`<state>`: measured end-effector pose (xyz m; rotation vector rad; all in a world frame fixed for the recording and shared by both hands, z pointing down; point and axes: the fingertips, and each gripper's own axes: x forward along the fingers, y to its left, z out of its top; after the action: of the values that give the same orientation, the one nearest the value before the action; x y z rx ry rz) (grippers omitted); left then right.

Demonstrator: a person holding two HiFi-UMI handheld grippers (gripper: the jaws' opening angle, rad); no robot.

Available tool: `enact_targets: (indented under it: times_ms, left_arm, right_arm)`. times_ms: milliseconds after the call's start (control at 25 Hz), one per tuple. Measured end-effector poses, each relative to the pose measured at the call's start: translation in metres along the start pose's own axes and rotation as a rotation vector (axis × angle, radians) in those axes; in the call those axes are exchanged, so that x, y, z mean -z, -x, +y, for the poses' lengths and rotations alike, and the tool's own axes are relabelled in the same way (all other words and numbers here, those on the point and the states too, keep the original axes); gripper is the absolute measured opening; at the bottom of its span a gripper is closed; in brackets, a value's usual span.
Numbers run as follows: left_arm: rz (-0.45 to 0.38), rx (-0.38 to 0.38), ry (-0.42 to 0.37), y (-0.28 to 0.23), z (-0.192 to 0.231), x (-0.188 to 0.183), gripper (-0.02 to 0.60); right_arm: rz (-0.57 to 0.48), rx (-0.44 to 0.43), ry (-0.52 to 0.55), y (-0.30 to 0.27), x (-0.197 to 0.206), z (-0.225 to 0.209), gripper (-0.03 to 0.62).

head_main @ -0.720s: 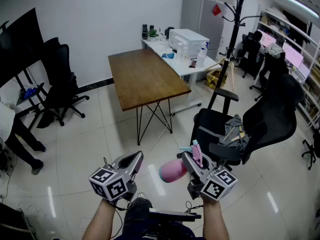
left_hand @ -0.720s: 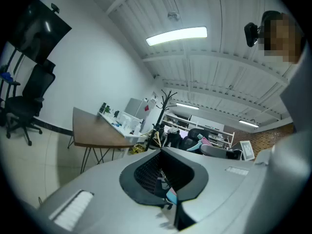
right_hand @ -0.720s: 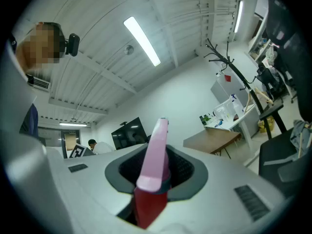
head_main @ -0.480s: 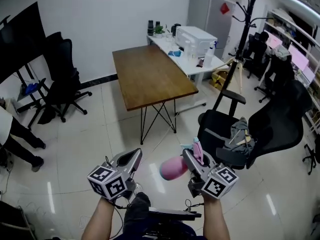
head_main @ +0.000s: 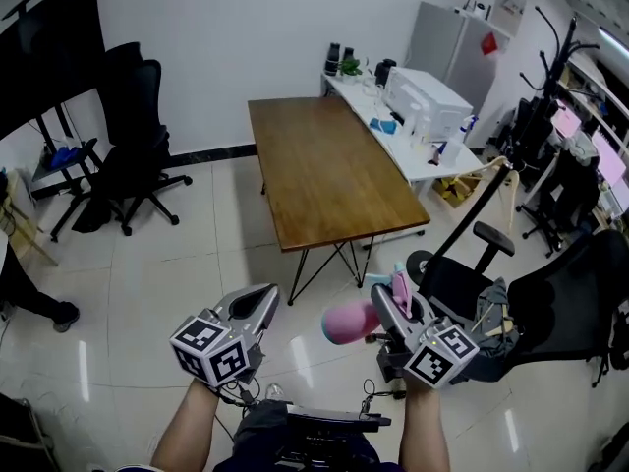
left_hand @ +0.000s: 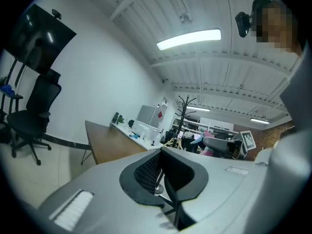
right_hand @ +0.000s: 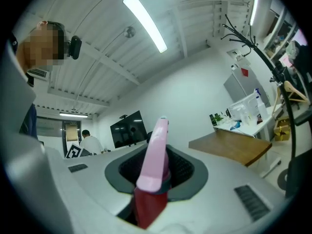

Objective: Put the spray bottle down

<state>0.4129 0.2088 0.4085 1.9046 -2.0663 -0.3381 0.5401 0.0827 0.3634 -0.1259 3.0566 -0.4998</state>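
Office room: glossy white tile floor (head_main: 177, 264), white walls, ceiling strip lights.

One bare wooden tabletop (head_main: 329, 170) mid-room. One white tabletop (head_main: 418, 160) runs along its far right edge, crowded with a white box-like machine (head_main: 428, 101) and small items too tiny to name.

Black office chairs (head_main: 138, 136) overlap by the left wall, count unsure; more stand at the right.

Two hand-held grippers. The left hand-held gripper (head_main: 263, 301) has its jaws together, with nothing between them. The right hand-held gripper (head_main: 388, 313) is clamped on the head of the one pink spray bottle (head_main: 346, 324). The bottle is held level in the air over the floor, well short of the wooden tabletop's near edge, its neck buried between the jaws.

A person (head_main: 25, 283) at the left edge is cut off.
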Motion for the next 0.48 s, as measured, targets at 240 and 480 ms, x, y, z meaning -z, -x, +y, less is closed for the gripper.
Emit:
enact_targets:
  times_ms: [240, 480]
  left_arm:
    - [-0.058, -0.063, -0.005, -0.004, 0.073, -0.037, 0.006]
    - [-0.077, -0.137, -0.010, -0.009, 0.141, -0.064, 0.006]
  right_arm:
    - [-0.004, -0.037, 0.045, -0.078, -0.018, -0.008, 0.118]
    - [0.009, -0.147, 0.047, -0.175, -0.017, -0.001, 0.118]
